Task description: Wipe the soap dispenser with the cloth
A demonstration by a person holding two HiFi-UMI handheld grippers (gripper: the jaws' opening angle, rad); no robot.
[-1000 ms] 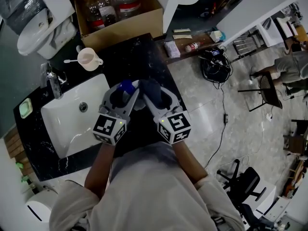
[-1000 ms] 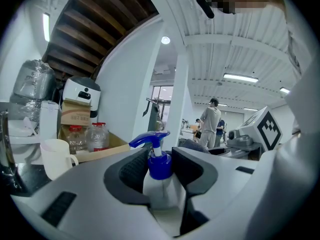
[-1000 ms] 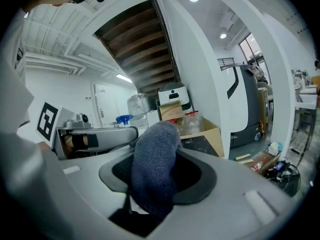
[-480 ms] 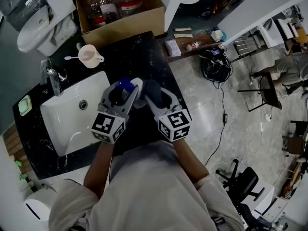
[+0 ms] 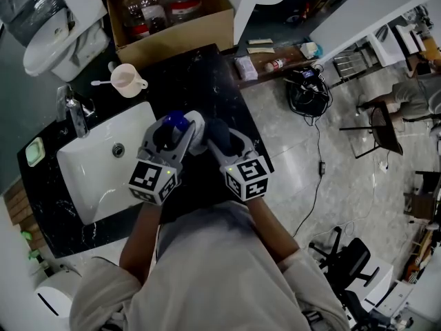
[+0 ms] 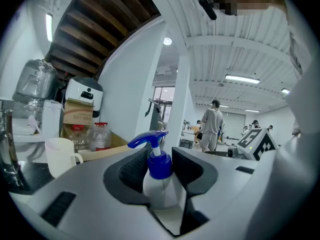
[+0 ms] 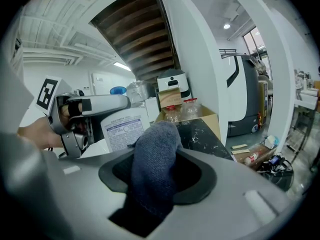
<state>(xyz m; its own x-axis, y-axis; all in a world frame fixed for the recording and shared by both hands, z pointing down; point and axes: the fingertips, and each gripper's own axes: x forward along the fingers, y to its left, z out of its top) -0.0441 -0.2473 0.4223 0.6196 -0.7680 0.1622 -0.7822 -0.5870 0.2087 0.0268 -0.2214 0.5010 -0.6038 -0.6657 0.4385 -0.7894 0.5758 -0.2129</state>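
Left tongs grip soap dispenser, base hidden; right tongs grip blue cloth beside it, contact unclear.

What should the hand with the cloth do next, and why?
Probably slide the cloth in the right gripper sideways against the soap dispenser and rub. The left gripper holds it upright in its jaws, and the cloth sits close beside its label.
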